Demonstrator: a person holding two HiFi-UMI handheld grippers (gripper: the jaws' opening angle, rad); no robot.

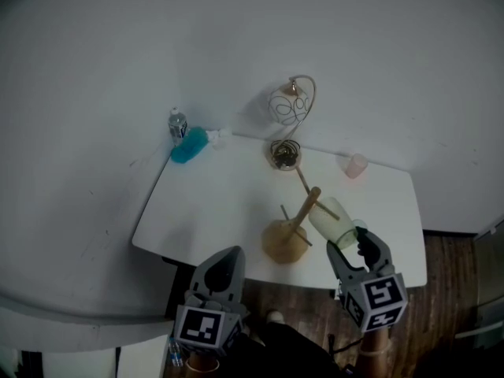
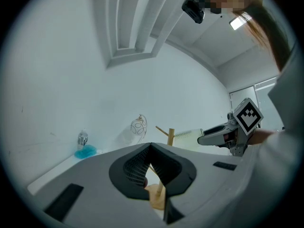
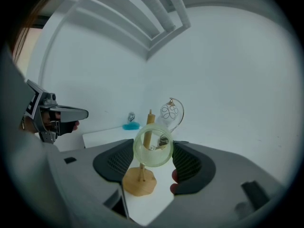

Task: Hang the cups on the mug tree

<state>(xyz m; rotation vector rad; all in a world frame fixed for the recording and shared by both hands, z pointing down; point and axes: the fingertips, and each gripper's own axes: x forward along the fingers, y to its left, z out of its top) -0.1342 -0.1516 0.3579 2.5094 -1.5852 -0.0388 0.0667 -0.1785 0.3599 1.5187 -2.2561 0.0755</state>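
Cups: two, namely one pale green cup [image 1: 331,220] and one pink cup [image 1: 356,165]. Mug tree [image 1: 288,239]: one, wooden. Wire ornament stand [image 1: 291,116]: one. Small bottle [image 1: 178,124]: one. Blue object [image 1: 189,146]: one. Surface [image 1: 220,203]: one, white. Grippers: two, the left gripper [image 1: 227,254] and the right gripper [image 1: 352,241].

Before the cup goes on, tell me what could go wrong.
1. The right gripper holds the pale green cup close to the mug tree; a bump could tip the tree, since the left gripper hangs shut, apart from it.
2. The tree stands near the front edge of the table, so a push toward the person could send it off.
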